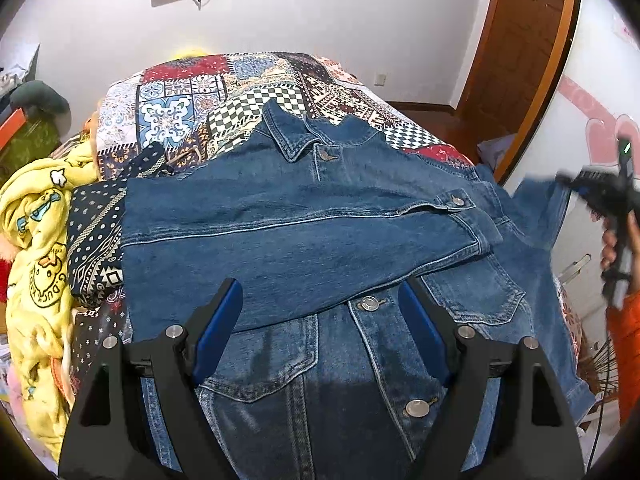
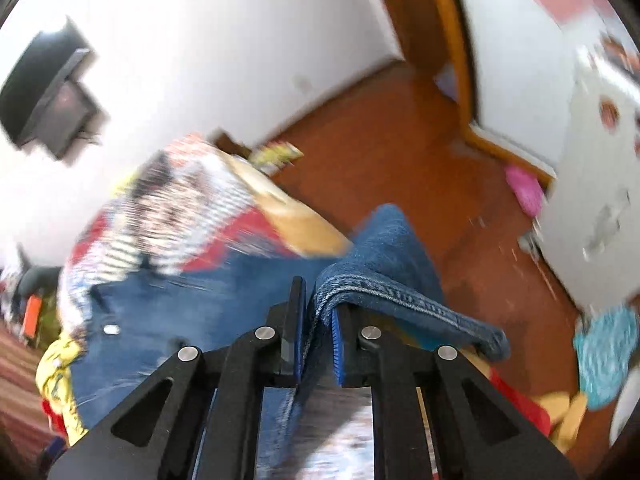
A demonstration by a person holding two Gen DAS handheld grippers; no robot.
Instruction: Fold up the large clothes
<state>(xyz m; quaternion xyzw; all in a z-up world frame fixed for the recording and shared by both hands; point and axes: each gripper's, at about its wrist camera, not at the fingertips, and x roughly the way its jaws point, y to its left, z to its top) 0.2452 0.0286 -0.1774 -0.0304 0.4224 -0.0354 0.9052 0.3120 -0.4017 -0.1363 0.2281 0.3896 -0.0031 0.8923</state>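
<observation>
A blue denim jacket (image 1: 304, 216) lies front up on the patchwork bedspread (image 1: 208, 104), its left sleeve folded across the chest. My left gripper (image 1: 320, 312) is open and empty, just above the jacket's button placket. My right gripper (image 2: 316, 312) is shut on the denim sleeve (image 2: 384, 248), holding its cuff edge lifted off the bed's right side. In the left wrist view the right gripper (image 1: 600, 192) is a blurred dark shape at far right with the sleeve (image 1: 536, 208) trailing from it.
A yellow duck-print blanket (image 1: 36, 248) and a dark patterned cloth (image 1: 96, 232) are heaped on the bed's left. A wooden door (image 1: 520, 48) and a white cabinet (image 2: 592, 184) stand at right. A wood floor (image 2: 400, 152) with loose items lies beyond the bed.
</observation>
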